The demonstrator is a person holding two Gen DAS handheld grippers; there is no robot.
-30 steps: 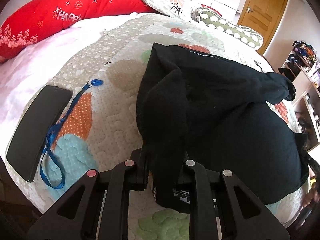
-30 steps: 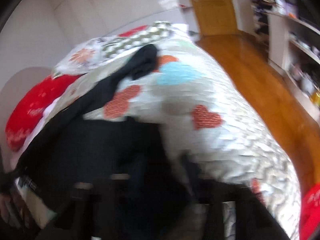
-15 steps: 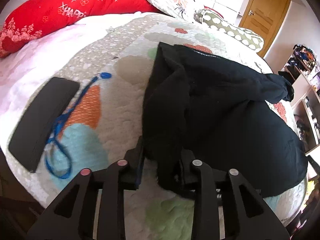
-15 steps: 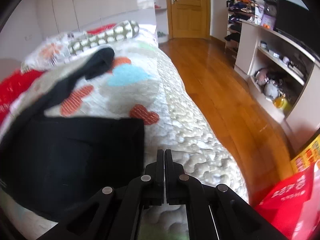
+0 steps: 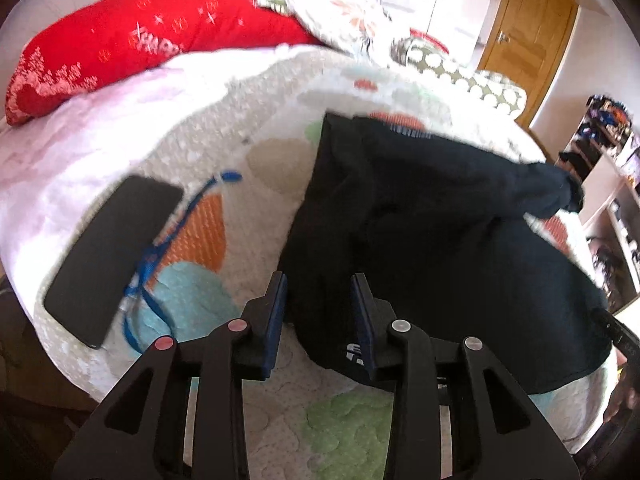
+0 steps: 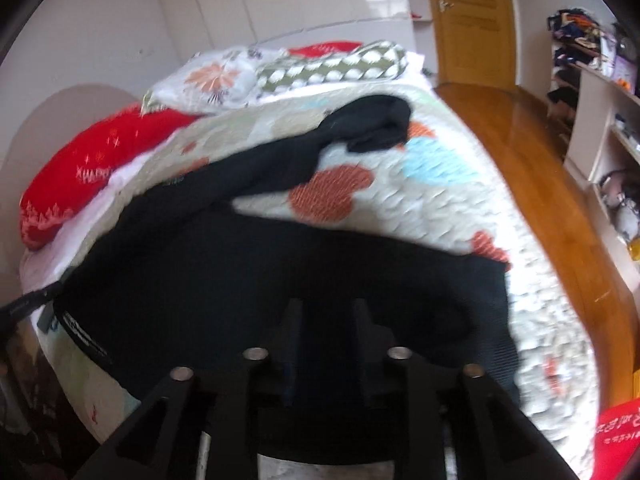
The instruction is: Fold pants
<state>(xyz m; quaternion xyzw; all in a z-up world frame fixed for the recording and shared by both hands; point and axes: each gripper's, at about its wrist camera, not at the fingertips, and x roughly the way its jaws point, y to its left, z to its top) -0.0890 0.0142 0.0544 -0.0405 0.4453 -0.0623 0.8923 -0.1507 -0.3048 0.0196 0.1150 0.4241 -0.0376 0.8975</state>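
Now both claws, left claw (image 5: 320, 312) and right claw (image 6: 325, 340), sit apart over the soft black pants (image 5: 440, 232) on the bed; next they must pinch an edge to fold.

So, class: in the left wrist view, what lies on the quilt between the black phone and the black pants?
In the left wrist view, a blue lanyard lies beside the phone; then bare patterned quilt runs to the pants.
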